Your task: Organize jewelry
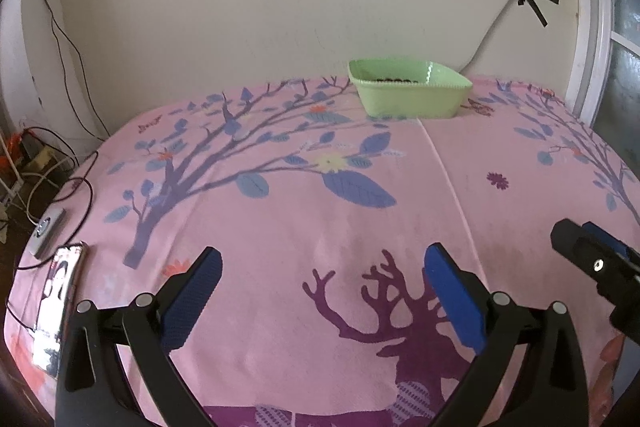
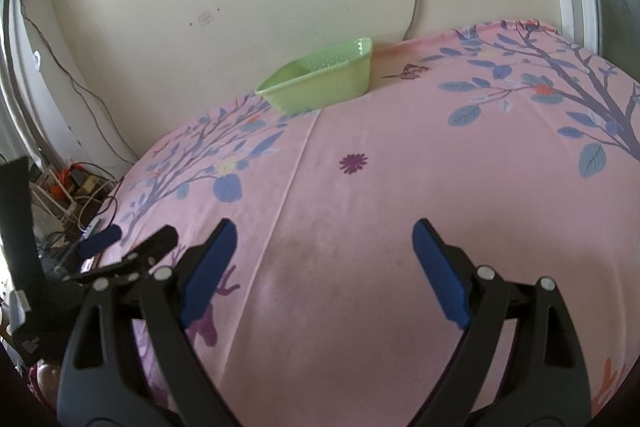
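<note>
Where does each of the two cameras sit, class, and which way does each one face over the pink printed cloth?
Left wrist view: sits on the left gripper, looking forward and down across the pink printed cloth to the pale green plastic tray by the wall; its own open blue-padded fingers show, with the right gripper's tip at the right edge.
Right wrist view: sits on the right gripper, facing the same way; its open fingers show, with the left gripper low at the left.
Shared: cloth, tray, cream wall.

Green tray [image 1: 408, 99] holding dark jewelry [image 1: 394, 80] sits by the wall.
</note>
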The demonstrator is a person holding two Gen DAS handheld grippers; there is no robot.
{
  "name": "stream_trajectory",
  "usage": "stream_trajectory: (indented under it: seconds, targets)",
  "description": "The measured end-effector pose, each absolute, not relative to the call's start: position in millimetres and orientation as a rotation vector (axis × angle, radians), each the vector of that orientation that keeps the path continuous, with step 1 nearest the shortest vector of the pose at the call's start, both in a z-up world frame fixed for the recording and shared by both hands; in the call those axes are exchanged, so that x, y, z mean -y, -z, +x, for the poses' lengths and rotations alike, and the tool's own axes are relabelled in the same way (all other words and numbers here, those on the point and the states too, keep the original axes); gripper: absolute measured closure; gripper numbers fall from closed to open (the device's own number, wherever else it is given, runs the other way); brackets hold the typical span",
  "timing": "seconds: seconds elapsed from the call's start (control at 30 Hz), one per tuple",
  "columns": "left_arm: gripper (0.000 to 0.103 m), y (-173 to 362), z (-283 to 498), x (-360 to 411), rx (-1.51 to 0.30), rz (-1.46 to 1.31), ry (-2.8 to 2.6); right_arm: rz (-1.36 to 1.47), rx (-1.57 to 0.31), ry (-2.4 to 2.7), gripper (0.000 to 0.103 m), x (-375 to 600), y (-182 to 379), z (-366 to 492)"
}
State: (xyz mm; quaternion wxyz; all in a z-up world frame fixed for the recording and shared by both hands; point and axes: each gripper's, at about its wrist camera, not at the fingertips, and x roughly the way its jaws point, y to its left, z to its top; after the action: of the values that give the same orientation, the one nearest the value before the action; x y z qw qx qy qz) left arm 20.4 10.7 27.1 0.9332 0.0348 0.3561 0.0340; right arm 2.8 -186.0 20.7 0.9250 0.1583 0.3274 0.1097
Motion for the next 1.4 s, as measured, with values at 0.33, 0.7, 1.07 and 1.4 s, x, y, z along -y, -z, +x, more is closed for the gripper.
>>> stream_trajectory:
  seconds: [0.33, 0.7, 1.07, 1.4]
  targets:
    - [0.001, -20.3, 21.4, -8.5, -0.751, 0.075, -0.065, 0.328, -0.672, -0.225, 0.017, 186.9, -20.3, 3.3]
    - [0.001, -19.9, 22.2, -8.1, -0.756, 0.074, -0.063, 0.330, -0.672, -0.226, 0.017, 187.3, -20.3, 3.5]
    - [0.001, -16.2, 23.3, -9.0, -0.757, 0.091, -0.077, 0.334, -0.671, -0.226, 0.017, 187.0, -19.9, 3.5]
    - [0.001, -15.5, 23.8, -10.5, -0.760, 0.093, -0.084, 0.336, -0.671, -0.226, 0.017, 188.1, -20.0, 3.3]
